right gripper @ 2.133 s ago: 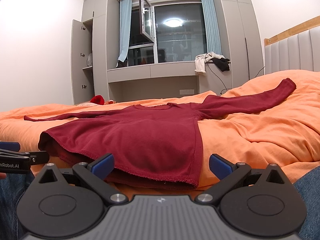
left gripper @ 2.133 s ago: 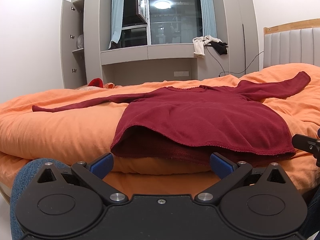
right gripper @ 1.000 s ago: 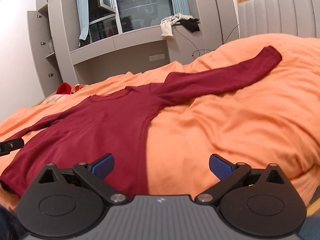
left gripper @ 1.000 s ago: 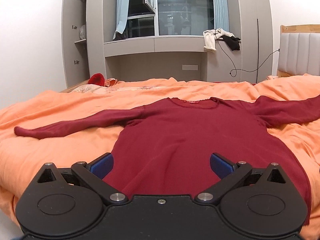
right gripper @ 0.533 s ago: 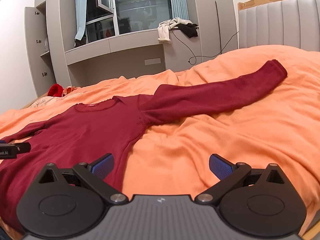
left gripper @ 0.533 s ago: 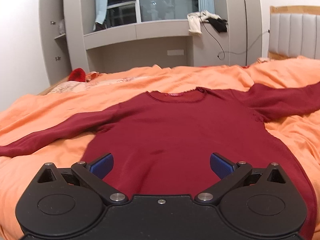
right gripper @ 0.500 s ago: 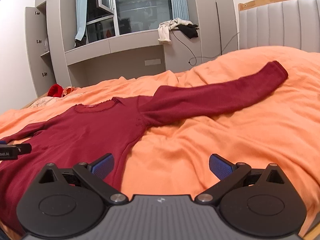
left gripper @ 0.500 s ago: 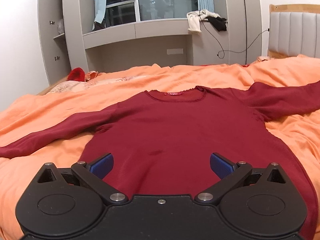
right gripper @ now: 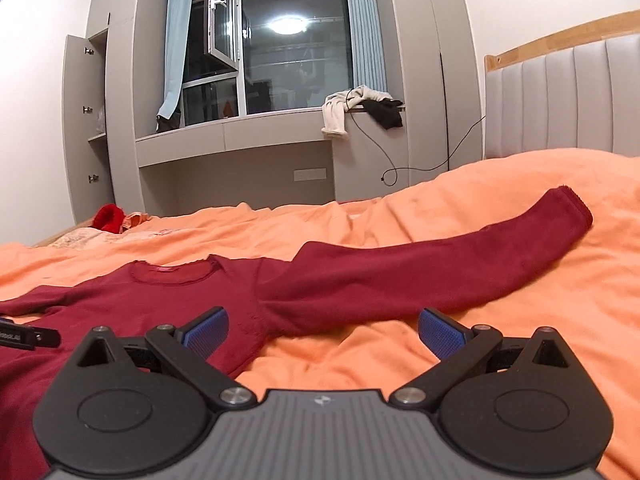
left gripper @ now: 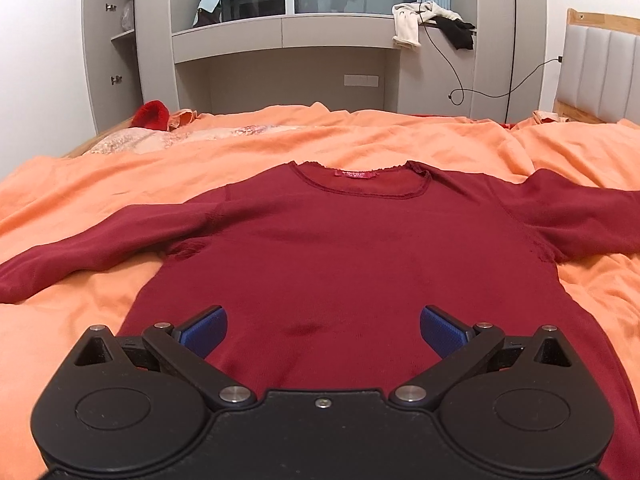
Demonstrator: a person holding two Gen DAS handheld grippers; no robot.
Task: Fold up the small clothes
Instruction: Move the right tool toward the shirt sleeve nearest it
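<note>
Holding both jaws wide, our left hand-held gripper (left gripper: 322, 330) and right hand-held gripper (right gripper: 322, 330) hovered over the spread sweater (left gripper: 352, 248) on the bed (left gripper: 120, 184).

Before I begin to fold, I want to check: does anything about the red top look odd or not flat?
Mostly flat. The red top lies spread on the orange duvet, sleeves out. Only small puckers show at both armpit seams, and a faint dent sits near the hem.

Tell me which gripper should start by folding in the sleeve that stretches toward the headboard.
Right. The right gripper is open and looks straight at that sleeve, where it joins the sweater's body. The left gripper, also open, hangs over the body's middle, with that sleeve off at its frame edge.
</note>
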